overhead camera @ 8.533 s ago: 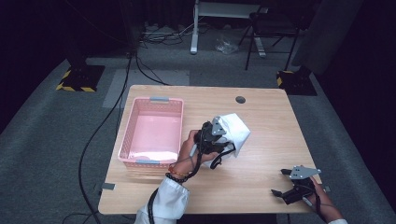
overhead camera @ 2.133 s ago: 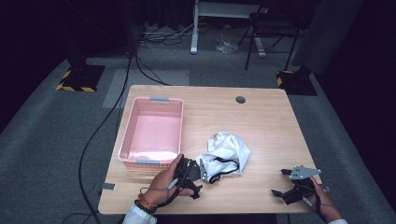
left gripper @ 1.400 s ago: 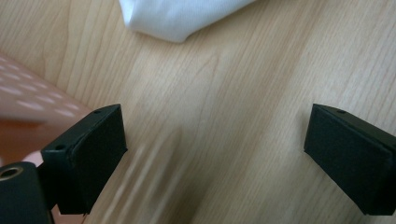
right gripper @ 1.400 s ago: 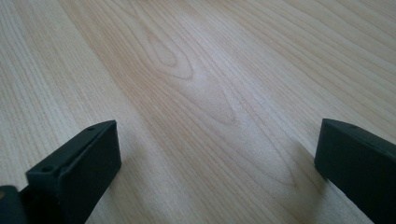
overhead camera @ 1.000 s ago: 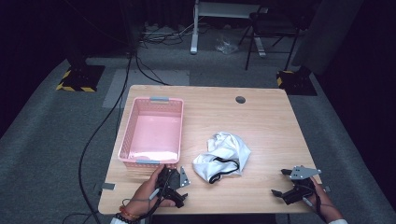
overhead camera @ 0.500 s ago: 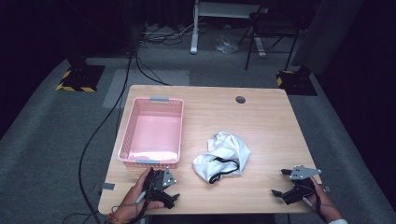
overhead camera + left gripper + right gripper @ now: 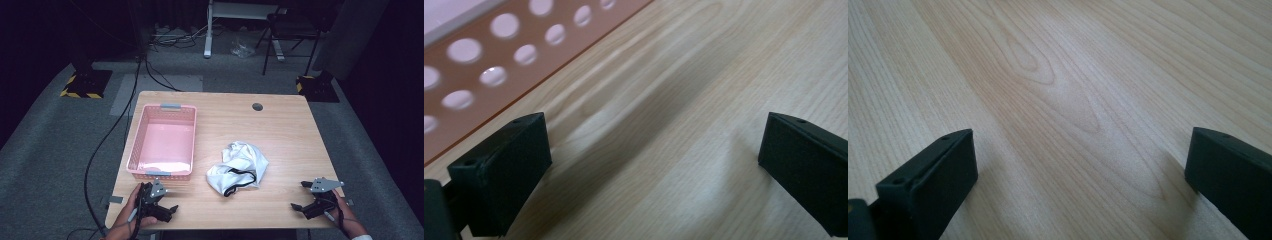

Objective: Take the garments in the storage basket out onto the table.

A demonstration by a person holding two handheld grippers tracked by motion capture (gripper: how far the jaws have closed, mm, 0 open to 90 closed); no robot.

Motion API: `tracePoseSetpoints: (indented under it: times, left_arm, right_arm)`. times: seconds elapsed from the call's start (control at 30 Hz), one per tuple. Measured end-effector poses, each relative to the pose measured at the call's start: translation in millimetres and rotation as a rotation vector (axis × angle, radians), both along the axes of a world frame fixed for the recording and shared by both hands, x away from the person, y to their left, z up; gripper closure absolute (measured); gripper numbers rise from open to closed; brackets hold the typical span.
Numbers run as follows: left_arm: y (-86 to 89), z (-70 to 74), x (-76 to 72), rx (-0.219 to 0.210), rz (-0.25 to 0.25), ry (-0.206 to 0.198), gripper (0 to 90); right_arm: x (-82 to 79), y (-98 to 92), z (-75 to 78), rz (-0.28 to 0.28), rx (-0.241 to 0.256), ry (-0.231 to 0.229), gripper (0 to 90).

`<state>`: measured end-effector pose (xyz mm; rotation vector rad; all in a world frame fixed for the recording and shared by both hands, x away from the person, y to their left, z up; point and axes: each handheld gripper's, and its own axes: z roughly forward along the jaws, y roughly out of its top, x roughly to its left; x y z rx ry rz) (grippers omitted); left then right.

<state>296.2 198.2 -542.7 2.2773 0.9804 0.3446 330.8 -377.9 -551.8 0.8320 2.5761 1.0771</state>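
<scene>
Change since earlier frames: my left gripper [image 7: 167,200] has let go of the white cloth [image 7: 239,167] and drawn back to the near left corner of the table [image 7: 285,125]; the cloth lies where it was set down a couple of seconds ago.

Left gripper: resting low over bare wood, just in front of the pink basket [image 7: 165,142]. Jaws spread wide, nothing between them. The left gripper view shows the basket's perforated wall [image 7: 484,70] close by.

Right gripper [image 7: 305,197]: near right corner, unmoved throughout. Jaws spread wide, holding nothing; wood grain beneath.

White cloth: crumpled heap with a black cord, mid-table, right of the basket, well apart from both grippers.

Pink basket: left half of the table, holding nothing I can see.
</scene>
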Motion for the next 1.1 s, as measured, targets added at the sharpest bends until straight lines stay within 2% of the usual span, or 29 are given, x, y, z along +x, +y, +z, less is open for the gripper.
tracePoseSetpoints:
  times: [0.17, 1.1]
  left_arm:
    - [9.0, -3.2, 0.8, -0.029, 0.007, -0.028, 0.0]
    - [11.6, -3.0, 1.1, -0.027, 0.014, -0.028, 0.0]
  right_arm:
    - [0.0, -0.1, 0.0, 0.001, 0.000, 0.000, 0.5]
    - [0.0, -0.1, 0.0, 0.000, -0.001, 0.000, 0.5]
